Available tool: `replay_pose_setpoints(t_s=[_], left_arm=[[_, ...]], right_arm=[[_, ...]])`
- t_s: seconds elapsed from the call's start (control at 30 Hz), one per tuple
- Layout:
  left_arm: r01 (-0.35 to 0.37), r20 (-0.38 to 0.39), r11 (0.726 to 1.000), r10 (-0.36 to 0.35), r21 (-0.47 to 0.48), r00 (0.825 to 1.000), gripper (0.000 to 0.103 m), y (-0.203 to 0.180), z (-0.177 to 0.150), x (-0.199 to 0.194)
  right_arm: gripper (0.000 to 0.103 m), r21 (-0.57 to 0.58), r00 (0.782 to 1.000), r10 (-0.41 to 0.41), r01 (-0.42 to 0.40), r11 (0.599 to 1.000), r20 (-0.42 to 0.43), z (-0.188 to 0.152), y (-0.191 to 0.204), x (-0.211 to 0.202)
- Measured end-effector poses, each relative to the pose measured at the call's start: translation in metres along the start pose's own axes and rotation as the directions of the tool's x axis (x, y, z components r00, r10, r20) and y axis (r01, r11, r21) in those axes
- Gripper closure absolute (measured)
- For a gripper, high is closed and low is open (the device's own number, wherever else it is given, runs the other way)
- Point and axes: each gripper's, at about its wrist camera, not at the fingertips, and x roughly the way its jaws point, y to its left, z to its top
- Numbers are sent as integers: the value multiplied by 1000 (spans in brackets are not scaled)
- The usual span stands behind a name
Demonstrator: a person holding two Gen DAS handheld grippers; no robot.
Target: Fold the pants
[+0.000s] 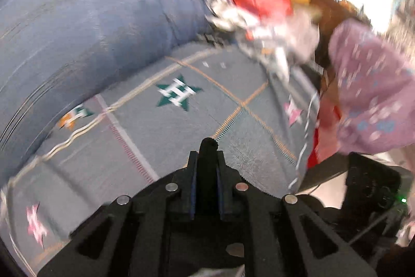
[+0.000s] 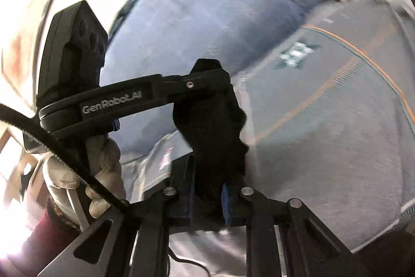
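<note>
The patterned grey bedcover [image 1: 145, 126] is seen below both grippers. Black pants [image 2: 215, 136] are held bunched above it, pinched at one fold in the right gripper [image 2: 207, 195]. The left gripper [image 1: 206, 173] is pressed nearly together on a thin fold of the same black cloth.

Clothes pile [image 1: 262, 7] motion-blurred; black cloth [image 2: 212, 136], perhaps pants, mostly hidden.
</note>
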Motion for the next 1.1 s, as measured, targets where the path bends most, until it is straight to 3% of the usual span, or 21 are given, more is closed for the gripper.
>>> replay_pose_setpoints(t_s=[0.13,0.23,0.5,0.8,0.97,1.07,1.1], left_arm=[[11,114,988,6,-152,994,92,48,-33,-56],[34,190,957,22,-286,982,91,85,-72,-90],[174,327,812,22,-557,945,92,174,-175,-133],[239,377,680,59,-693,924,92,233,-244,-130],[270,400,617,79,-739,913,91,251,-273,-124],[282,403,572,94,-770,910,84,260,-287,-122],[284,406,560,104,-778,908,82,262,-291,-123]], right_arm=[[85,-109,996,48,-57,992,-81,-8,54,22],[85,-178,987,54,-81,981,-154,-23,91,46],[85,-371,940,-36,-99,923,-340,-83,167,116],[85,-541,891,-186,-78,837,-415,-131,210,181],[85,-652,884,-247,-82,753,-397,-155,226,204],[71,-686,883,-247,-110,719,-400,-166,228,205],[61,-689,881,-242,-121,714,-406,-168,229,206]])
